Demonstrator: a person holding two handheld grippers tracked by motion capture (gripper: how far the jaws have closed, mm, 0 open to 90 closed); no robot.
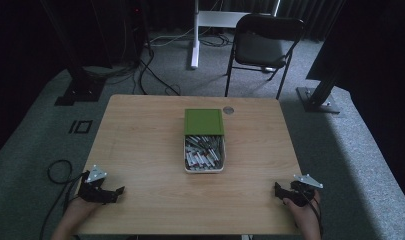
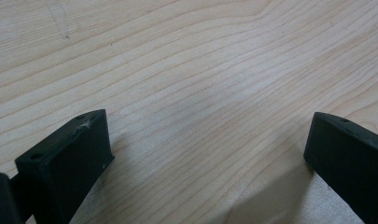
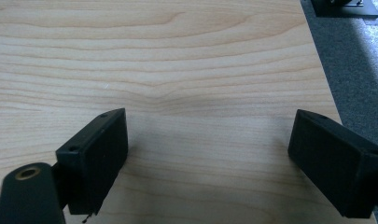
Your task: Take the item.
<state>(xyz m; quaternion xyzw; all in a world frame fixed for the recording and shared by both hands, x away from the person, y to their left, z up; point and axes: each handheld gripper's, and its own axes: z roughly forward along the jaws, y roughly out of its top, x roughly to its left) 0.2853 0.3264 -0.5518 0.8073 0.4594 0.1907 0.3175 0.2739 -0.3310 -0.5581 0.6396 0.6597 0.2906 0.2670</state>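
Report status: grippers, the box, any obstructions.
Left gripper and right gripper open, empty, at near table corners. Box of pens mid-table, green lid slid half back. Path between looks clear.

1. The left gripper (image 1: pixel 121 190) has a black body topped by a grey three-cornered plate; a black cable loops from its rear.
2. The right gripper (image 1: pixel 276 190) has the same black body, grey plate and black cable.
3. Each jaw is a black rectangular block with small round holes near its corners.
4. One left jaw bears a pale scuff.
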